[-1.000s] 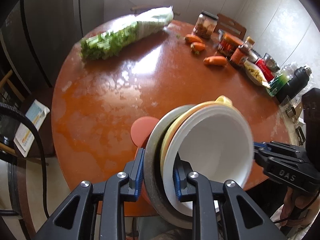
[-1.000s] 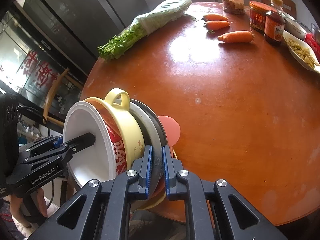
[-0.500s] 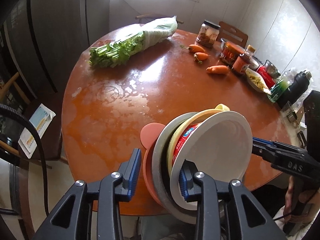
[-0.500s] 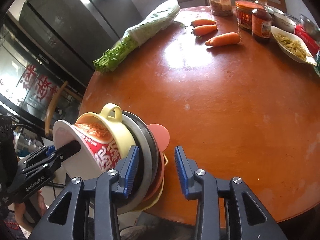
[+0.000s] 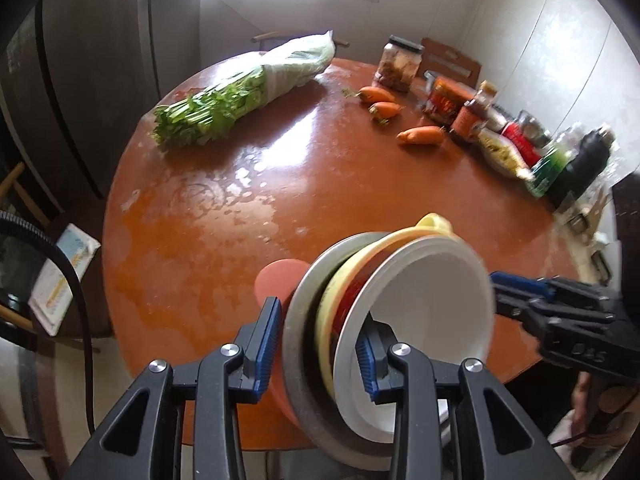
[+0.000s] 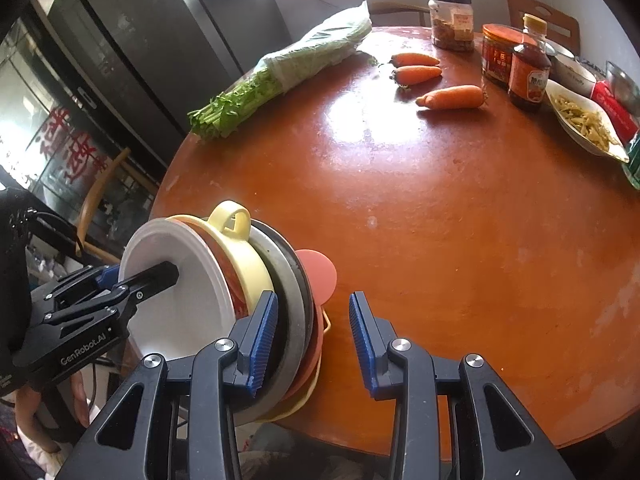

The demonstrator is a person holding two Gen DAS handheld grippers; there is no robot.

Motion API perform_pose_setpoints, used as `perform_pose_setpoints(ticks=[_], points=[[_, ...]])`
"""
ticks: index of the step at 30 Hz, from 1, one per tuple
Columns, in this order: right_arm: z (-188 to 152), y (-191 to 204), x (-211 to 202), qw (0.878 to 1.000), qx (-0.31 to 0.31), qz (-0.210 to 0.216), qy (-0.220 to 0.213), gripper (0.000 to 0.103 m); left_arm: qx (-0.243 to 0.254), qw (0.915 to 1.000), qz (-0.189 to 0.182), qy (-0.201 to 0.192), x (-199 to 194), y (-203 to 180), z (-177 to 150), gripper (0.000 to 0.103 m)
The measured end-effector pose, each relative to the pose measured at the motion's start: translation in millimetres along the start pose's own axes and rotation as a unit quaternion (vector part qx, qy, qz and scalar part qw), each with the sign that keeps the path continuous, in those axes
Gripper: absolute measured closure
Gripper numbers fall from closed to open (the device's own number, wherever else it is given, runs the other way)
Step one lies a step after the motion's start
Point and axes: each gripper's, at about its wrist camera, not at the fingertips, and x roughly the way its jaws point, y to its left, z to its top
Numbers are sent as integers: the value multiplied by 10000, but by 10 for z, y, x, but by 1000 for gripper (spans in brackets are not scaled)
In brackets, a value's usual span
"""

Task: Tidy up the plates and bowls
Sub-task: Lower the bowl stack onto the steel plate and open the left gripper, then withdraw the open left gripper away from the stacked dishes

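A nested stack stands tilted on its rim at the near edge of the round table [image 6: 440,220]. It holds a white bowl [image 5: 432,296], a red-printed bowl, a yellow bowl with a handle [image 6: 232,220], a grey plate [image 5: 300,328] and a pink plate [image 5: 276,280]. My left gripper [image 5: 316,354] straddles the rim with its jaws opening. One pad sits inside the white bowl, and the other stands a little off the plates' back. My right gripper [image 6: 312,336] is open. Its left pad is by the grey plate [image 6: 288,280] and its right pad is clear over the table.
A bundle of greens [image 5: 240,96] lies at the table's far left, with carrots [image 5: 420,136] beyond the middle. Jars, bottles [image 6: 528,68] and a dish of food [image 6: 588,124] line the right side. A chair [image 6: 100,200] stands left of the table.
Both grippers' jaws have widened. The right one came off the plates' rim. The stack has tipped back, so the white bowl faces more upward.
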Motion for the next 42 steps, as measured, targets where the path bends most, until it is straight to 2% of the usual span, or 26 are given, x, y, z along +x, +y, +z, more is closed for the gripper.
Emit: perform_pose_setpoints(ticks=[3,5,11,13,17,23,30,34,37,42], points=[[0,-19,6,10000,12,15,6,65,-77,9998,49,-162,-91,16,32,50],[-3,-20,1,10000,3,17,-1,65,-60,9996,143,-251,-142,16,41,48],[12,-34,1,9999,45,105,-17,65,-27,9989,317,-337,-263,13,4,48],[16,-56,4,9998,109,162,-9,65,-34,9992,207,-353,-330,26,-19,48],[16,-106,-10,9995,218,210,-1,65,-114,9979,95,-623,-560,76,-50,48],[5,-169,-79,9995,263,166,-82,65,-277,9941,430,-953,-766,233,-70,46],[-28,-313,-63,9992,347,-152,-118,65,-472,9880,1358,-561,-342,604,-186,45],[-46,-425,34,9985,399,-368,-30,65,-572,9869,1473,-313,-79,735,-255,45],[-43,-469,107,9982,424,-420,26,65,-430,9868,1557,-97,119,707,-308,45],[-38,-437,196,9983,325,-474,63,65,-284,9869,1582,-100,261,610,-346,45]])
